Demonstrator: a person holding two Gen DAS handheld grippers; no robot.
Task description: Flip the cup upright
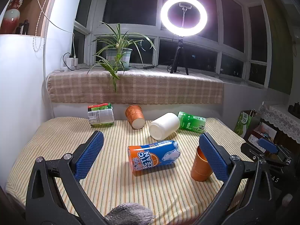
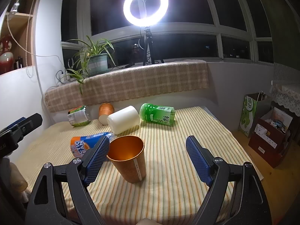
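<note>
Orange cup (image 2: 128,157) upright, mouth up, on the striped table (image 2: 187,131), toward the near middle. Right gripper (image 2: 148,156) spread wide, nothing held; left pad (image 2: 97,160) just beside the cup's rim, whether touching cannot be told; right pad (image 2: 198,161) well apart, bare cloth between. Left gripper (image 1: 151,154) likewise wide open, empty, hovering over the Arctic Ocean bottle (image 1: 153,154), which lies on its side just left of the cup (image 1: 200,166).

Along the far edge, left to right: a green-labelled bottle (image 2: 78,116) near the far left corner, a second orange cup (image 2: 105,112) on its side, a white cup (image 2: 123,119) on its side, a green bottle (image 2: 158,114) lying flat. Open cloth to the right of the cup as far as the right edge, and along the near edge. Past the right edge, a green bag (image 2: 250,115) and a red box (image 2: 270,140) on the floor.
</note>
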